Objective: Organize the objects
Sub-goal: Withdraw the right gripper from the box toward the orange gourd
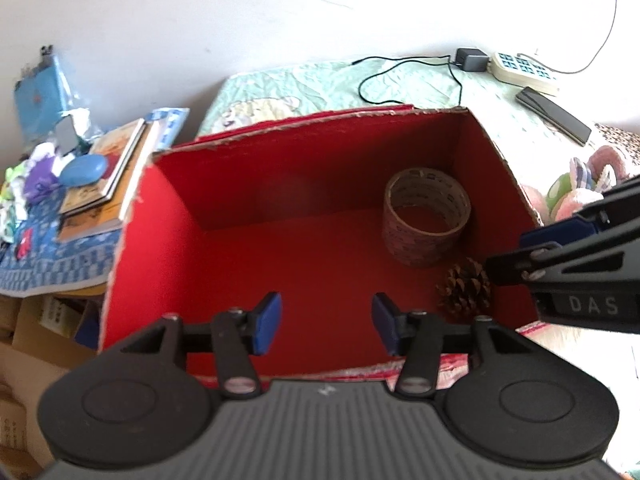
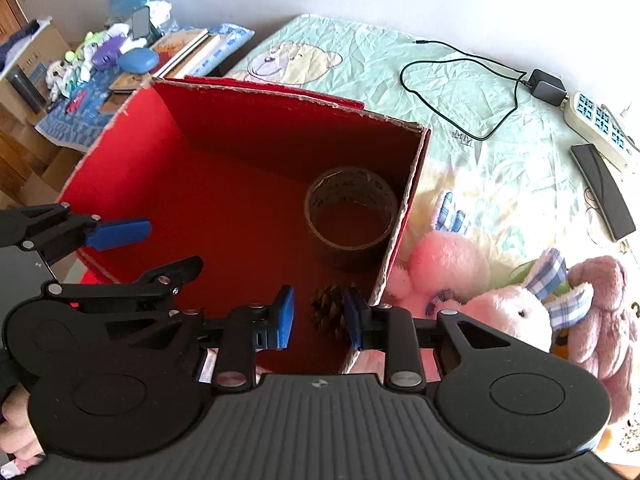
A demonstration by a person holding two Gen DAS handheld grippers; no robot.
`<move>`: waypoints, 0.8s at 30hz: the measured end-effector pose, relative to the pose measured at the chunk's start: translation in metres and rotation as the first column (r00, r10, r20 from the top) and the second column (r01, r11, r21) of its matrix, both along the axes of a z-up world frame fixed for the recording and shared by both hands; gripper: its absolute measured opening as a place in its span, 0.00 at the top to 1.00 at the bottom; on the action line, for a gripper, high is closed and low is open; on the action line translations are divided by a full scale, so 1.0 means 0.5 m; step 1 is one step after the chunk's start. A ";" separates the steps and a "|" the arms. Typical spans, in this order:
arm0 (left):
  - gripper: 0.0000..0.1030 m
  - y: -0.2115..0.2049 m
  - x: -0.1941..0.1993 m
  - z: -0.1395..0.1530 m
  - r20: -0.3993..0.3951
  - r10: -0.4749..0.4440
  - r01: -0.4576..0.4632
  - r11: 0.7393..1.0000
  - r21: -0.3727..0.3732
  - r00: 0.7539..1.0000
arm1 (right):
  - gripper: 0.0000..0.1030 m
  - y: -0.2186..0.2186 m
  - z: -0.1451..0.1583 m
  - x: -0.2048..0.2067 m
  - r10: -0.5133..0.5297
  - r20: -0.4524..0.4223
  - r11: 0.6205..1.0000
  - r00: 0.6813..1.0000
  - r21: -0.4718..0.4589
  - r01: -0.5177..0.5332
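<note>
A red open box (image 1: 168,200) (image 2: 120,152) sits on the bed. Inside it, a roll of brown tape (image 1: 426,216) (image 2: 350,212) stands by the right wall, and a pine cone (image 1: 464,290) (image 2: 330,312) lies near the front right corner. My left gripper (image 1: 326,326) is open and empty above the box's front edge. My right gripper (image 2: 318,318) is open, its blue pads (image 2: 285,318) either side of the pine cone and above it; it reaches over the box's right wall in the left wrist view (image 1: 516,254).
Pink plush toys (image 2: 500,300) (image 1: 580,192) lie right of the box. A power strip (image 2: 596,128), charger with cable (image 2: 544,84) and a dark remote (image 2: 604,192) lie on the green sheet. A side table (image 1: 52,260) at left holds books (image 1: 108,164) and clutter.
</note>
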State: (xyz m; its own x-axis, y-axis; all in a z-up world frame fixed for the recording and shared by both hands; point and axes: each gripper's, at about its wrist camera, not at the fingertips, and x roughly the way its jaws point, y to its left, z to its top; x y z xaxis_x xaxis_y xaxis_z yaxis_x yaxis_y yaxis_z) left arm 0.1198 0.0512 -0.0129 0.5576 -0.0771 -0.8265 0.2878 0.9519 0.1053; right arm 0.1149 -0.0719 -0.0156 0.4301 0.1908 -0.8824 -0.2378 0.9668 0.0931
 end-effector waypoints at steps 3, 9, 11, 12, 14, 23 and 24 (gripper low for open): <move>0.40 -0.002 -0.013 0.007 0.001 0.028 -0.028 1.000 -0.001 1.000 | 0.72 -0.005 -0.001 -0.014 -0.002 0.014 1.000 1.000 0.019 0.002; 0.37 -0.012 -0.047 0.022 0.035 0.072 -0.074 0.997 0.039 0.997 | 0.72 -0.009 0.009 -0.037 -0.002 0.054 1.000 0.999 0.029 0.000; 0.35 -0.013 -0.056 0.029 0.048 0.085 -0.087 0.995 0.048 0.995 | 0.72 -0.010 0.014 -0.047 -0.005 0.067 1.000 0.998 0.029 0.003; 0.35 -0.013 -0.059 0.031 0.051 0.090 -0.092 0.995 0.049 0.995 | 0.72 -0.011 0.017 -0.052 -0.008 0.074 1.000 0.997 0.030 0.006; 0.34 -0.014 -0.066 0.038 0.057 0.103 -0.106 0.993 0.053 0.993 | 0.72 -0.012 0.022 -0.063 -0.012 0.089 1.000 0.996 0.028 0.009; 0.32 -0.023 -0.093 0.039 0.046 0.133 -0.137 0.987 0.085 0.990 | 0.68 -0.032 0.036 -0.115 -0.069 0.143 0.995 0.987 0.082 0.058; 0.32 -0.024 -0.095 0.038 0.043 0.134 -0.137 0.987 0.086 0.990 | 0.67 -0.034 0.037 -0.120 -0.079 0.145 0.994 0.986 0.088 0.066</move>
State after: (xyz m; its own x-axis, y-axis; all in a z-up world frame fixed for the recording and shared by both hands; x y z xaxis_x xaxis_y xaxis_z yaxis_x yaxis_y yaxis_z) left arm 0.0721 0.0393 0.0058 0.5883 0.0740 -0.8053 0.1510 0.9682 0.1993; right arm 0.0548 -0.0890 0.0027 0.5700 0.2235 -0.7907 -0.1844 0.9725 0.1420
